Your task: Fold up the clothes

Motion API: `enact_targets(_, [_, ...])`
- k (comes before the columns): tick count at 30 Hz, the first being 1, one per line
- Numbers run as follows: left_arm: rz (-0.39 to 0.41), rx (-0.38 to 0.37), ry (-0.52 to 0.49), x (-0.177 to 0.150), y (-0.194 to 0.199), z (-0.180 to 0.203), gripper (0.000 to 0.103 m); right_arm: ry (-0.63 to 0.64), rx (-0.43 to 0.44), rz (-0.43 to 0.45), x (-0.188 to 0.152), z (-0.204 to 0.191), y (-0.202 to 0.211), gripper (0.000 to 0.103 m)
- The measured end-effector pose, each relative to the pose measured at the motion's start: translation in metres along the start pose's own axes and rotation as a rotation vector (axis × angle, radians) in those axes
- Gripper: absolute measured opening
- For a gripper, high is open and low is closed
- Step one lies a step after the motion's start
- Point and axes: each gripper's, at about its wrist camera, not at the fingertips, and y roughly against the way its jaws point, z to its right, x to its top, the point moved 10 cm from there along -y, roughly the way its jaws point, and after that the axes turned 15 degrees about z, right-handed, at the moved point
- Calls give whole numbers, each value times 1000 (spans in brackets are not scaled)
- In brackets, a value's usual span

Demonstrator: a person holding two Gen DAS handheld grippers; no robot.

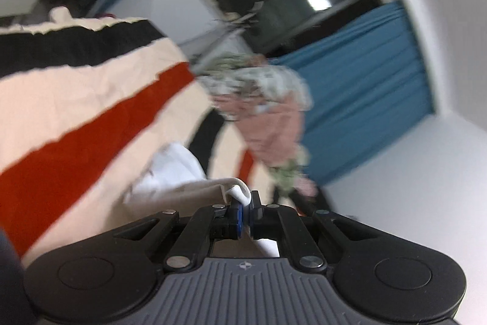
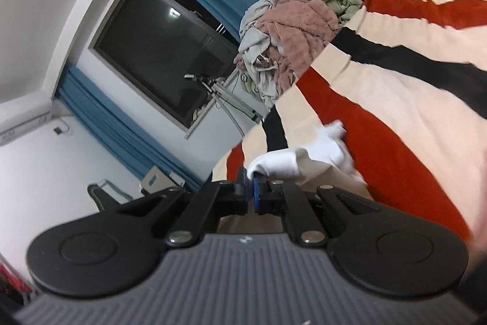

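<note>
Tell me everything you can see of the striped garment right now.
The striped garment is cream knit fabric with broad red and black bands and a white inner lining. It hangs lifted and spread, wrinkled, filling much of both wrist views. The left gripper and the right gripper are each shut on a bunched edge of it.

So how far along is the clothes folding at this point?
Early. Nothing visible is folded yet. In hand: the left gripper and right gripper are each shut on the striped garment, held up in the air. Left: folding it, plus the heap of clothes behind.
</note>
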Motion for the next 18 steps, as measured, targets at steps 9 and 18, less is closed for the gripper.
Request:
enact_targets(9, [-48, 72, -107, -13, -156, -22, 5, 123, -105, -118, -18, 41, -163, 7])
enact_targets(18, [-32, -14, -213, -23, -200, -36, 5, 66, -95, -152, -36, 80, -196, 8])
